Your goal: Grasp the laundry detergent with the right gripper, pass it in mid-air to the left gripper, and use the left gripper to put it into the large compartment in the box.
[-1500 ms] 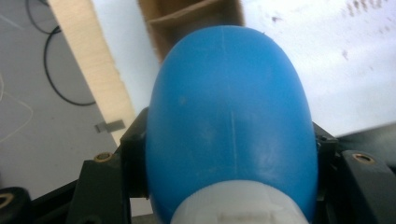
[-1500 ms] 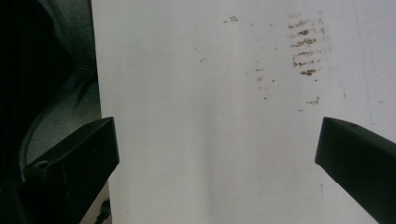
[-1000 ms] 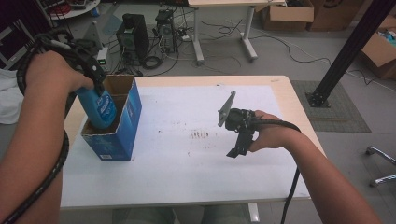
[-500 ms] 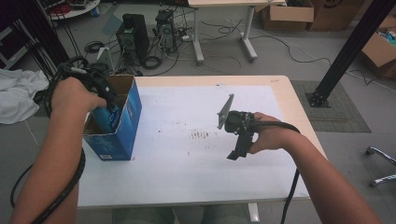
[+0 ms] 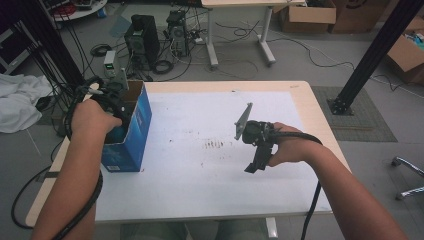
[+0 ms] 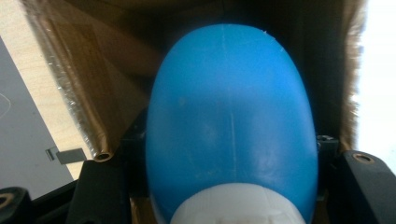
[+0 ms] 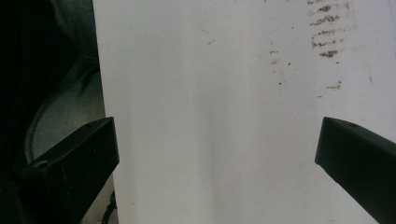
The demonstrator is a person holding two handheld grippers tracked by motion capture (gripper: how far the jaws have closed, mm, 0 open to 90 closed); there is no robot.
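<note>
A grey floor (image 5: 310,60) surrounds a light wooden table (image 5: 320,120) topped by a white sheet (image 5: 200,170). Beyond the table's far edge stand two computer towers (image 5: 142,40) amid tangled black cables (image 5: 235,50), beside the white legs of another desk (image 5: 265,35). Cardboard boxes (image 5: 307,15) sit at the far right. A black metal post (image 5: 372,55) slants down onto a grey mat (image 5: 367,115). White cloth (image 5: 20,102) lies heaped at the left. Chair casters (image 5: 407,177) show at the right edge.

Lab or workshop: computer towers (image 5: 142,37), floor cables (image 5: 240,47), cardboard boxes (image 5: 307,17)
</note>
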